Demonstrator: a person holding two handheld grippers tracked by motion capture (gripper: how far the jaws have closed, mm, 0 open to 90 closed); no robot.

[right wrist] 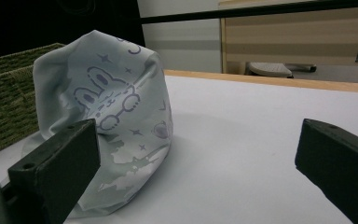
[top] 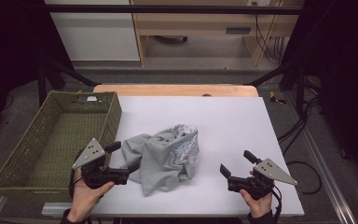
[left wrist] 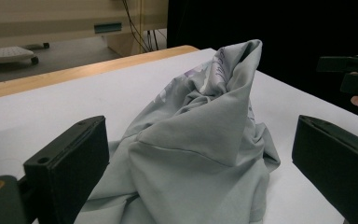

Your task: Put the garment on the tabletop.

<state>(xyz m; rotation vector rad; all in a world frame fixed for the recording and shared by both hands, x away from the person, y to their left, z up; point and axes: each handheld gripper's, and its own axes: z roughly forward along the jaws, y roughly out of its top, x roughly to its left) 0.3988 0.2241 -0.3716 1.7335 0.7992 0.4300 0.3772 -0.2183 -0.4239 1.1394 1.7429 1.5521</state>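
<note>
Crumpled grey garment [top: 168,156], frame centre — both tools spread: left tool [top: 125,162], right tool [top: 237,164]. Risk: snagging one loose fold only.

Beyond the table's far edge [top: 177,88], past where the tools point, a grey floor [top: 200,51] runs to a pale wooden desk [top: 191,21] and a white cabinet [top: 95,37] to its left. Black cables [top: 265,42] hang by the desk's right leg. A black bar [top: 168,9] crosses above. Dark curtains [top: 9,42] close both sides. More cables [top: 303,126] trail on the floor to the right of the table. The light is even and soft.
</note>
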